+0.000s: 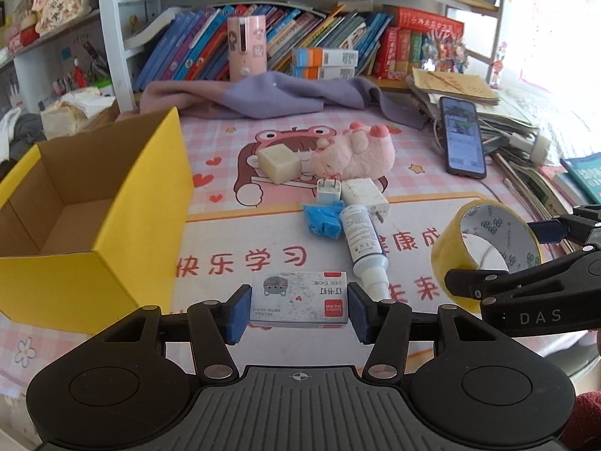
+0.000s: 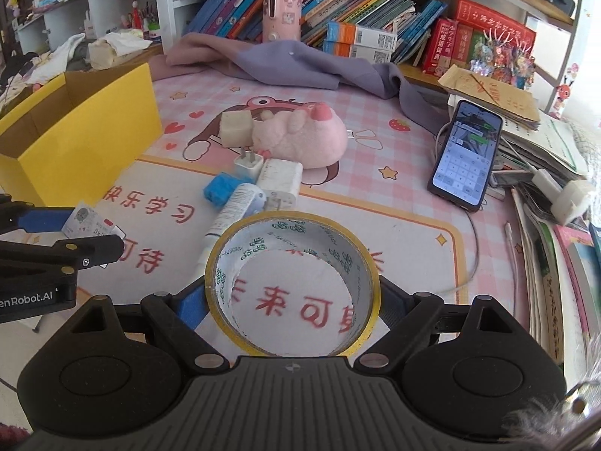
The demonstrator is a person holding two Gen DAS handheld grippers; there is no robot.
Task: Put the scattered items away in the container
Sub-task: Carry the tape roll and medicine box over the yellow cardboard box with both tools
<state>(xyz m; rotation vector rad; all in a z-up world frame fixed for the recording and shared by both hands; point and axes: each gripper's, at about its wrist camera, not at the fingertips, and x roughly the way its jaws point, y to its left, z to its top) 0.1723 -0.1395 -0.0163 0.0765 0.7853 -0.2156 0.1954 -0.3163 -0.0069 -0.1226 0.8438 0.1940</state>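
Gripping a staple box in the left gripper, near the yellow box. Clamping a tape roll in the right gripper, lifted off the mat.

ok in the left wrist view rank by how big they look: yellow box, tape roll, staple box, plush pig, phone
1. yellow box, clearly largest
2. tape roll and plush pig: look much alike, and the tape is held up nearer the camera, so unranked
4. staple box and phone: similar; the staple box sits closest, so unsure
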